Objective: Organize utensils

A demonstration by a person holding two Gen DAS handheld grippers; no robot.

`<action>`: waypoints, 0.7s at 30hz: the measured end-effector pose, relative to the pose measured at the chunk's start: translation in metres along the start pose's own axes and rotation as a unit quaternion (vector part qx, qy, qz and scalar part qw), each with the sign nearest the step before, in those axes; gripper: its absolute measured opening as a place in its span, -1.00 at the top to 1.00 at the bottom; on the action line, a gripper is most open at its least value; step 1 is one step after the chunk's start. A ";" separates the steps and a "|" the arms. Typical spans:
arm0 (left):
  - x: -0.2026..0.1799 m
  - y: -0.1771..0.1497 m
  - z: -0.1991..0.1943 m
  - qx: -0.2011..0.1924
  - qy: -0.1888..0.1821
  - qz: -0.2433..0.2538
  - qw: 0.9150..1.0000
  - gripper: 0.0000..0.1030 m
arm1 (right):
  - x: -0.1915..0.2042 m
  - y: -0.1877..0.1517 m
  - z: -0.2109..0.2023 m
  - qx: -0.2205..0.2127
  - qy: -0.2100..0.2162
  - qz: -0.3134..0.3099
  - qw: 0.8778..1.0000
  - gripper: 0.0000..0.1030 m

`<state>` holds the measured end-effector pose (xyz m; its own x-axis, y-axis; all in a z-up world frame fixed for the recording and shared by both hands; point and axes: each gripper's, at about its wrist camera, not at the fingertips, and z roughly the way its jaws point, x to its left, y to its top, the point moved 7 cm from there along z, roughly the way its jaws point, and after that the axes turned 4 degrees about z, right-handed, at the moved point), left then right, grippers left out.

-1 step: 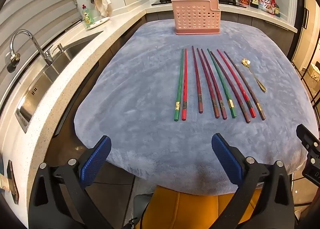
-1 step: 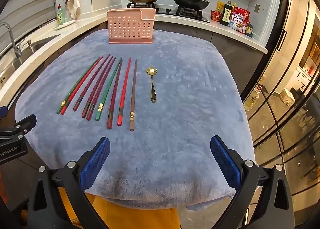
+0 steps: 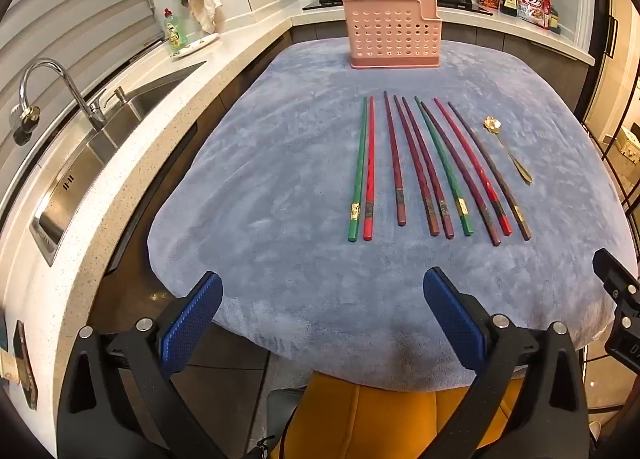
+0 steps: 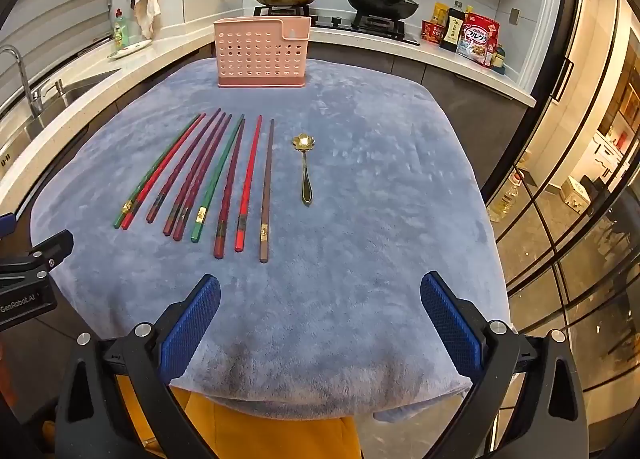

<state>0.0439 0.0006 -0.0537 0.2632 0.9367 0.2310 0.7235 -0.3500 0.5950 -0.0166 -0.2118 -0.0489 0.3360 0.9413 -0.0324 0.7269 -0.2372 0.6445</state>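
Nothing had moved; we held both claws, left claw [image 3: 320, 315] and right claw [image 4: 320, 315], apart. Chopsticks [image 4: 224, 179] looked light, stiff, slippery; we judged mid-shaft best.

Around the chopsticks [image 3: 432, 171] the blue cloth [image 3: 260, 187] lies bare on their left and near side, so a gripper can come in low from there. Just beside them on the right lies the gold spoon [image 4: 305, 169], with open cloth beyond it. Behind them, well apart, the pink holder [image 4: 262, 55] stands upright.
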 end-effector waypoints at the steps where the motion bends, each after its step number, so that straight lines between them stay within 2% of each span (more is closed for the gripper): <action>1: 0.000 0.000 -0.001 -0.001 0.000 -0.002 1.000 -0.86 | 0.000 0.000 -0.001 -0.001 0.000 -0.001 1.000 -0.87; 21: 0.000 -0.006 0.007 0.010 -0.008 -0.006 1.000 -0.86 | 0.004 -0.001 0.000 0.003 -0.003 -0.006 1.000 -0.87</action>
<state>0.0435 0.0024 -0.0630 0.2656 0.9407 0.2113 0.7391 -0.3394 0.5819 -0.0157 -0.2084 -0.0495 0.3309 0.9426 -0.0445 0.7345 -0.2276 0.6393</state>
